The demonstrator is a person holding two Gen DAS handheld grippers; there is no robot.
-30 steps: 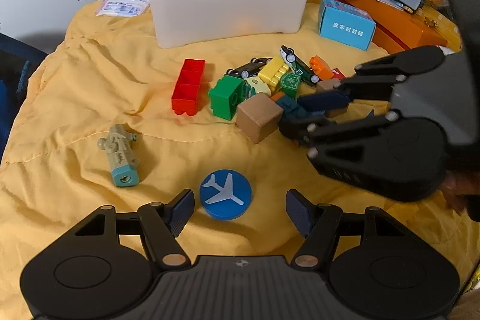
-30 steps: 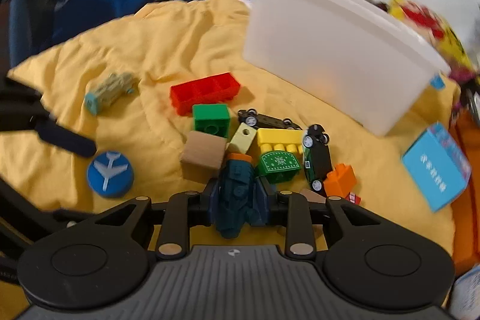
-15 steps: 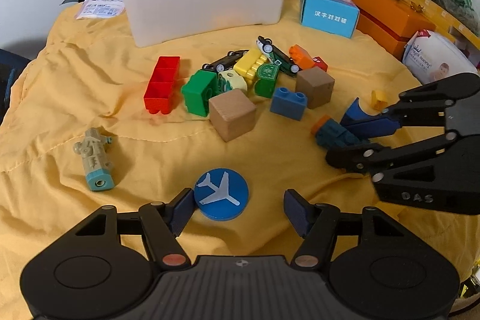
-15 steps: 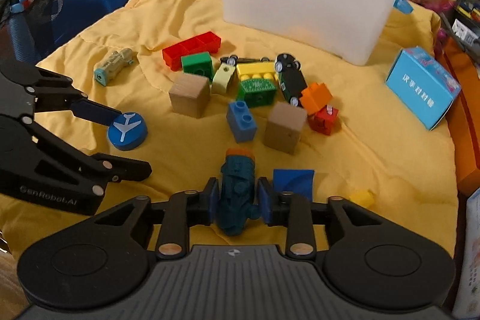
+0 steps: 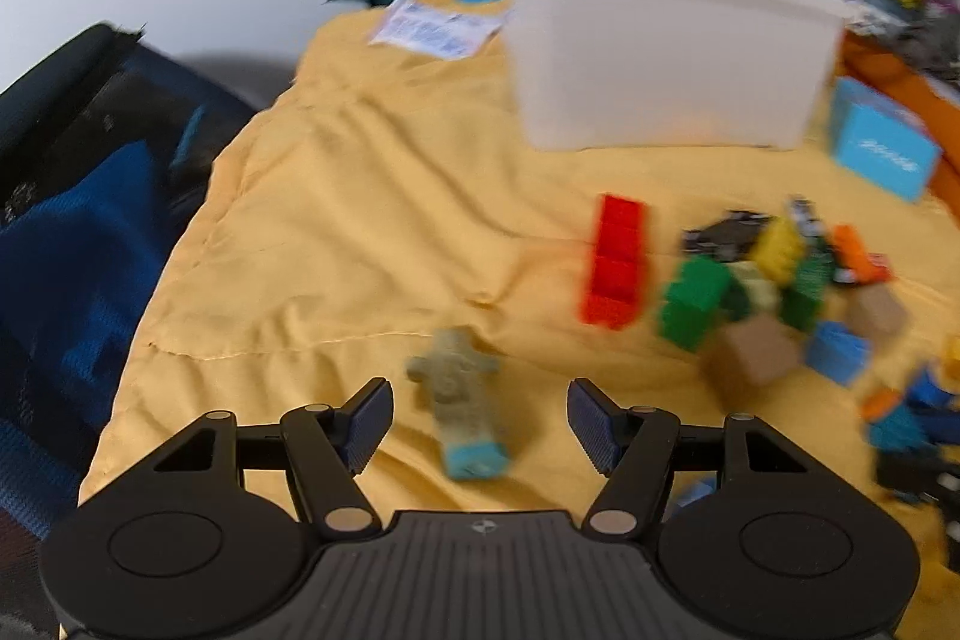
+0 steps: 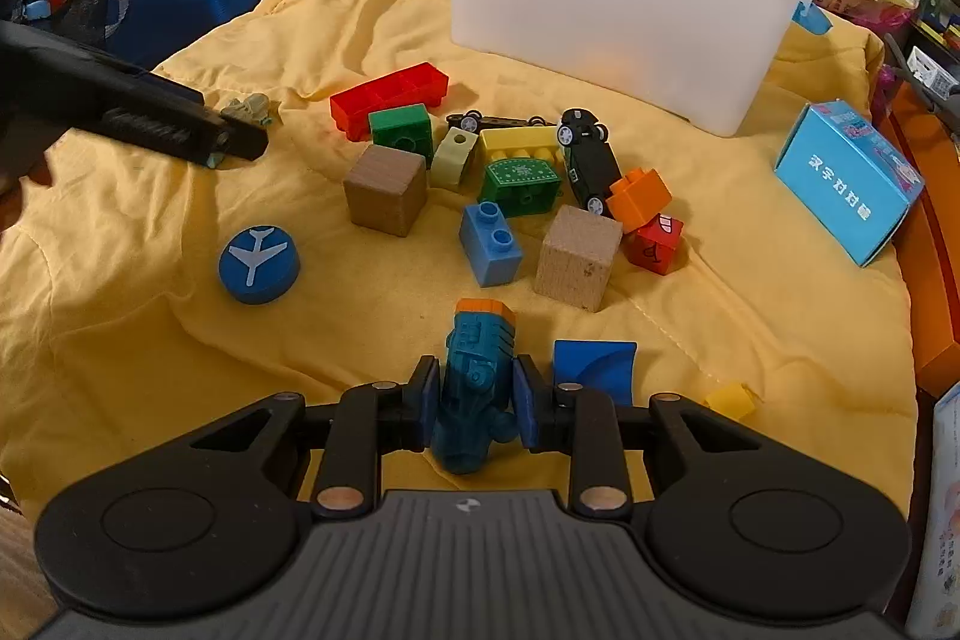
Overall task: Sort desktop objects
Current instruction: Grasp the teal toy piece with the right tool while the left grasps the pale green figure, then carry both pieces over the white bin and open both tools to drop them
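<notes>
Right wrist view: the teal figure with the orange cap sits clamped between the pads of the right gripper, whose jaws are closing on it, low over the yellow cloth. Just beside it lies a blue wedge; further out are the blue brick, two wooden cubes and the white bin at the back.

The left gripper hangs slack and wide around the grey-green figure, its pads clear of it. That figure lies askew between the jaws, so a closing pinch could roll or push it away.

The left wrist view is smeared, yet only it shows the toy framed by the fingers; the right view hides most of that toy behind the left gripper's dark finger.
</notes>
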